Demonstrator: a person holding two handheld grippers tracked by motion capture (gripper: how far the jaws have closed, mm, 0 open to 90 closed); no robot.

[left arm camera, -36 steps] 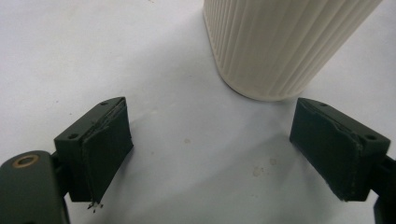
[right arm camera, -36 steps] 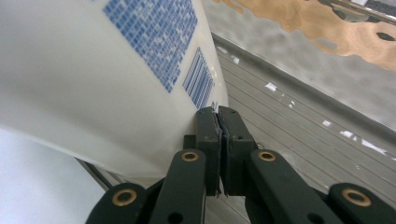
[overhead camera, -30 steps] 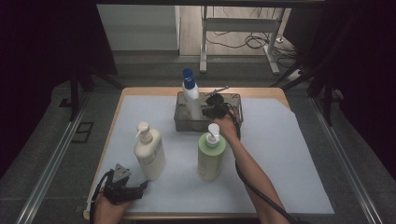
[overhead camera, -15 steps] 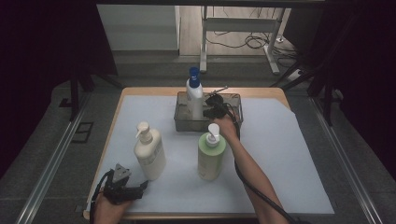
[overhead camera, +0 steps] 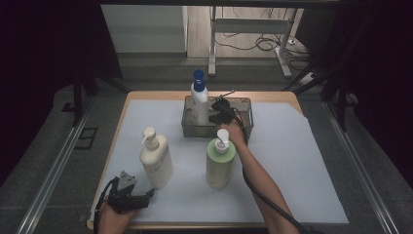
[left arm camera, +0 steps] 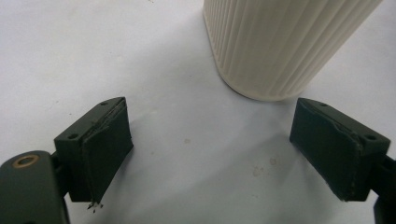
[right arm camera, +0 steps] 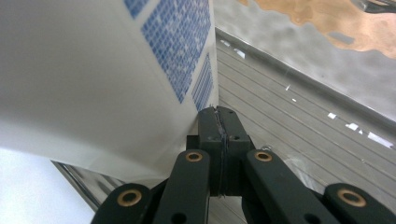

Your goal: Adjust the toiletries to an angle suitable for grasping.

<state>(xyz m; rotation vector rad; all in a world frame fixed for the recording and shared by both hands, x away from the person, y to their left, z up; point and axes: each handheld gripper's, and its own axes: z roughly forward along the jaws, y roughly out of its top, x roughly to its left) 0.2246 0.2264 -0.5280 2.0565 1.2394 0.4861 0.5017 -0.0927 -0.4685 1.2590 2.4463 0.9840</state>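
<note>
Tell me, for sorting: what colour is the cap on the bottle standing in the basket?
Blue; the bottle shows it best in the high view.

White bottle (overhead camera: 199,101) with blue cap – upright at the left end of the clear basket (overhead camera: 243,127).

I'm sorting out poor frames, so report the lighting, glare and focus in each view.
High view: table lit, surroundings nearly black. Left gripper view: evenly lit and sharp, soft shadow beneath the cream ribbed bottle. Right gripper view: white blue-printed bottle too near, label blurred; bright glints on the clear basket wall; right gripper jaws sharp.
</note>
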